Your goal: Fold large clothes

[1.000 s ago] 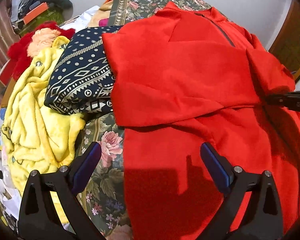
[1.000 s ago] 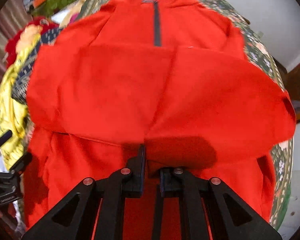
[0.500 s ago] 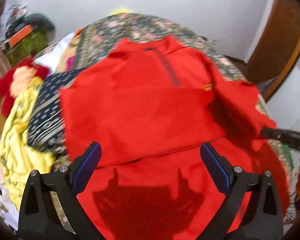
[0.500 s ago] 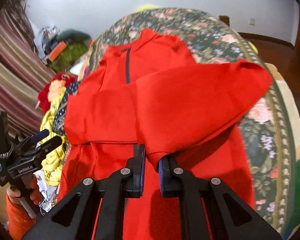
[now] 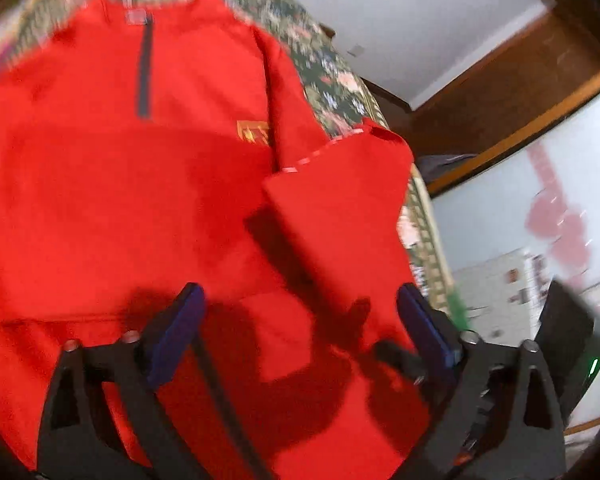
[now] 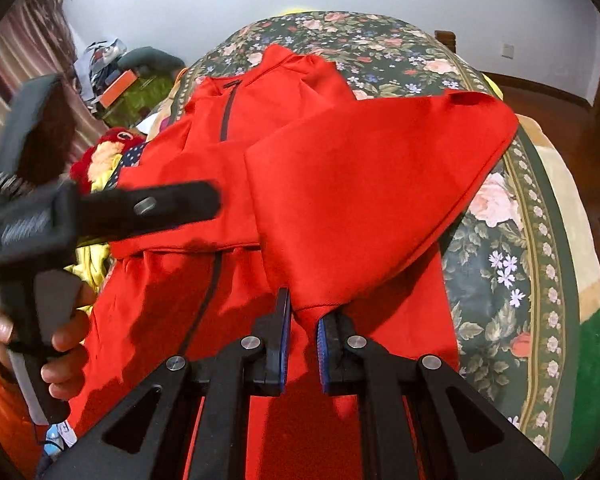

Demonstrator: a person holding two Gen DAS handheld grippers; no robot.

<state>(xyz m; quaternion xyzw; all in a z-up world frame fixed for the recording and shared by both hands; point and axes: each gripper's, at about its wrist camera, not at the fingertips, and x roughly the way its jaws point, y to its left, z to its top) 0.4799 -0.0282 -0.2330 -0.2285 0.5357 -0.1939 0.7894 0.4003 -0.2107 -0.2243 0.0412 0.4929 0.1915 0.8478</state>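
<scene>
Floral bedspread (image 6: 496, 208); right fingers (image 6: 300, 338) pinching red garment (image 6: 360, 184); left fingers (image 5: 300, 320) closing, empty.

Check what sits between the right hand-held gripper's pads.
A lifted fold of the red garment, pinched in the right hand-held gripper; the right wrist view shows it.

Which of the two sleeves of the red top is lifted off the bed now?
The sleeve clamped in the right gripper is lifted. The other sleeve lies flat, folded across the chest of the red top.
</scene>
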